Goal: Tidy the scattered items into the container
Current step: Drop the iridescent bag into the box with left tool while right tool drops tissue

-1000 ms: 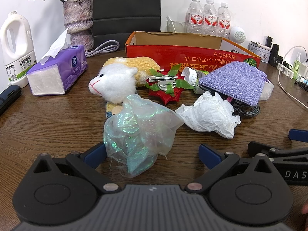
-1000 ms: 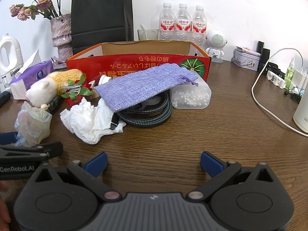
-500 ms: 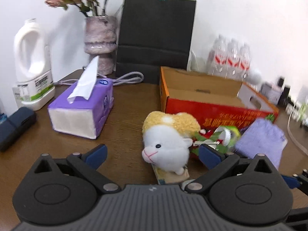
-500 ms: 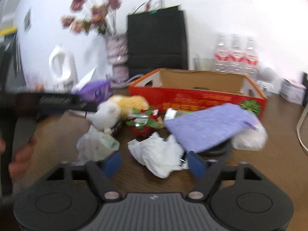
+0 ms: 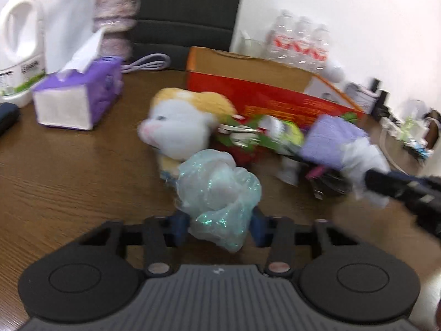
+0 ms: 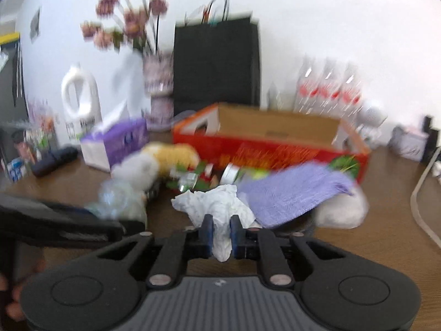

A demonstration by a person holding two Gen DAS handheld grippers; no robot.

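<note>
My left gripper (image 5: 219, 227) is shut on a crumpled iridescent plastic bag (image 5: 220, 190). My right gripper (image 6: 221, 233) is shut on a crumpled white tissue (image 6: 217, 207). The tissue also shows in the left wrist view (image 5: 363, 162), held by the right gripper. The open red cardboard box (image 5: 264, 96) stands behind the pile; it also shows in the right wrist view (image 6: 275, 143). A white and yellow plush toy (image 5: 182, 124), a red and green bow (image 5: 242, 140) and a purple cloth pouch (image 6: 292, 193) lie in front of the box. Both views are blurred.
A purple tissue box (image 5: 80, 96), a white jug (image 5: 19, 44) and a vase (image 5: 115, 16) stand at the left. A black paper bag (image 6: 217, 60) and water bottles (image 6: 328, 88) stand behind the box. A white cable (image 6: 421, 193) lies at the right.
Both grippers were open and have closed: the left on the plastic bag, the right on the white tissue. Both moved in toward the pile.
</note>
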